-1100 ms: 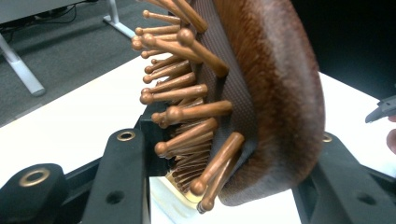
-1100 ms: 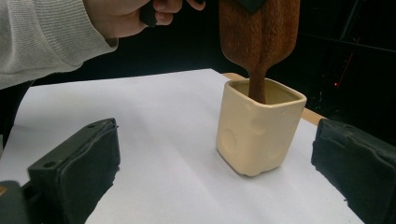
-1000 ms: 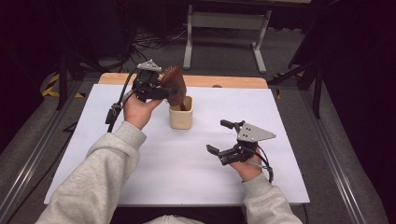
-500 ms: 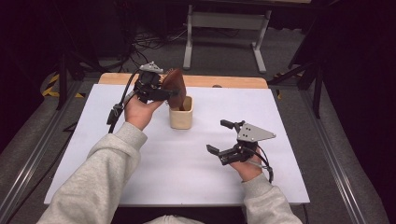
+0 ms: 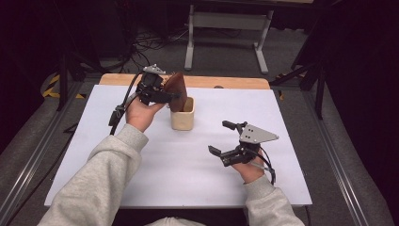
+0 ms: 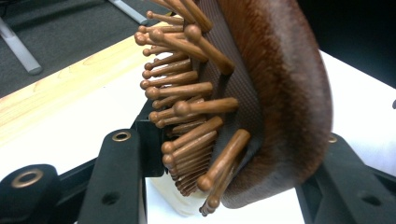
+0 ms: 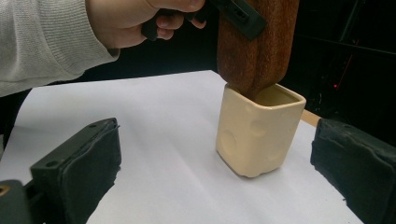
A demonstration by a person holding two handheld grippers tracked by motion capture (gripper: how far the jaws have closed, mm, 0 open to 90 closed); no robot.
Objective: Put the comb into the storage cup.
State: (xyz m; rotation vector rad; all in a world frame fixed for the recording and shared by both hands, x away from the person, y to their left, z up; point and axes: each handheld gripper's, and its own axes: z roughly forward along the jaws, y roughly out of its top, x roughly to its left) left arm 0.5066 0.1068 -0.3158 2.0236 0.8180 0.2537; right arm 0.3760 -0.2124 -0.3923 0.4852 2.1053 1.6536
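Hairbrush (image 5: 177, 89) stands in the cup (image 5: 182, 117) near the table's far edge; left tongs (image 5: 171, 95) have just been loosening around it, right tongs (image 5: 222, 139) open, idle.

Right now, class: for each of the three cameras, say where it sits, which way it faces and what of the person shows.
High view: above the person's side, looking forward and down on the white table; sleeves, hands, left gripper, right gripper.
Left gripper view: rides that gripper, facing the wooden hairbrush between its jaws.
Right gripper view: low over the table, facing the cream cup; the other hand shows.
All share the hairbrush and cup.
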